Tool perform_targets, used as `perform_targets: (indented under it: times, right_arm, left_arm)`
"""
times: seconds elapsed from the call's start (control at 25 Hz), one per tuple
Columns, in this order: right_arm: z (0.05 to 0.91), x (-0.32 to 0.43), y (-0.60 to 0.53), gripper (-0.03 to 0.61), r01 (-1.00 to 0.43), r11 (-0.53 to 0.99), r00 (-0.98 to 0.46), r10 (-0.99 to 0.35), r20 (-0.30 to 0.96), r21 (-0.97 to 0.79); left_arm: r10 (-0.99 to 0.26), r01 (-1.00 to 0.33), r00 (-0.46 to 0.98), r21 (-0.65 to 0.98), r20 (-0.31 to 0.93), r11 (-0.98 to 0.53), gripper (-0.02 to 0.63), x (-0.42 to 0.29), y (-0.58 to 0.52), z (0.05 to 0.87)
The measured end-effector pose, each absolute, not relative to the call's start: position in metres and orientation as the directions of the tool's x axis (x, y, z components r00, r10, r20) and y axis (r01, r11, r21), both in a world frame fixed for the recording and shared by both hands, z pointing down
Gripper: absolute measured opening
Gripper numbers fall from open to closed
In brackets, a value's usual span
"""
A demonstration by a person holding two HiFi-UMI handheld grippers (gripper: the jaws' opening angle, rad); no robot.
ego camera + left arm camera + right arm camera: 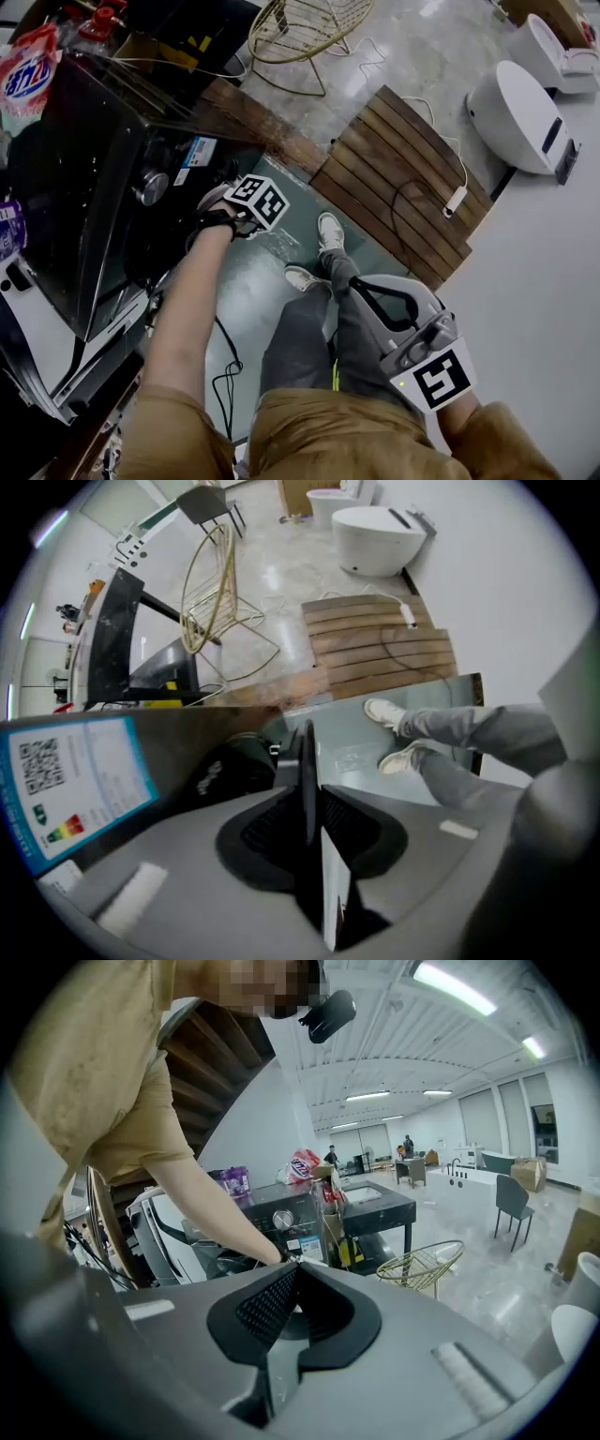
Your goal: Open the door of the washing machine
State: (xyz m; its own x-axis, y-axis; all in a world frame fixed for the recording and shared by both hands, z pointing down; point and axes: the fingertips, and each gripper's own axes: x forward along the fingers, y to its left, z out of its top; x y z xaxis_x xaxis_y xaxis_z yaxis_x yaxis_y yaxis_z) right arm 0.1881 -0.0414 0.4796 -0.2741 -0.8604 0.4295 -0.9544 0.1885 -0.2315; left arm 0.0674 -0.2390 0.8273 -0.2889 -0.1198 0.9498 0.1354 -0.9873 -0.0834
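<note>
The dark washing machine [94, 187] stands at the left of the head view, with a round knob [150, 187] and an energy label [66, 789] on its front. My left gripper [246, 208] is down at that front, pointing steeply downward. In the left gripper view its jaws [309, 789] stand nearly together, shut on a thin dark upright edge of the door [306, 752]. My right gripper [361, 289] hangs by the person's right thigh, away from the machine. Its jaws [292, 1279] are shut with nothing between them.
A slatted wooden platform [403, 178] with a white cable lies on the floor ahead. A gold wire chair [300, 28] and white toilets [520, 108] stand farther back. The person's shoes [328, 234] are on a glass floor panel. A black cable [225, 375] trails beside the machine.
</note>
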Motion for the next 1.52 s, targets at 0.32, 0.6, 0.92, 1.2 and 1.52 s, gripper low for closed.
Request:
perform_targets:
  times: [0.32, 0.6, 0.92, 1.2, 1.52]
  right_arm:
    - [0.475, 0.188, -0.027, 0.006, -0.959, 0.202, -0.272, -0.856, 0.439, -0.199]
    - [0.473, 0.150, -0.017, 0.006, -0.948, 0.270, -0.317, -0.842, 0.436, -0.168]
    - [0.468, 0.104, 0.021, 0.006, -0.953, 0.281, -0.302, -0.825, 0.477, -0.118]
    - [0.462, 0.093, 0.023, 0.006, -0.918, 0.375, -0.389, -0.789, 0.475, -0.129]
    - [0.457, 0.100, 0.013, 0.006, -0.853, 0.504, -0.510, -0.745, 0.431, -0.137]
  left_arm:
    - [-0.113, 0.201, -0.264, -0.060, 0.958, -0.978, 0.143, 0.072, -0.158, 0.849]
    - [-0.176, 0.319, -0.243, -0.093, 0.954, -0.943, 0.143, 0.063, -0.118, 0.846]
    - [-0.266, 0.441, -0.192, -0.159, 0.945, -0.883, 0.146, 0.042, -0.066, 0.838]
    - [-0.247, 0.450, -0.218, -0.127, 0.944, -0.884, 0.147, 0.017, -0.018, 0.835]
    - [-0.222, 0.419, -0.283, -0.088, 0.933, -0.904, 0.150, -0.006, 0.020, 0.830]
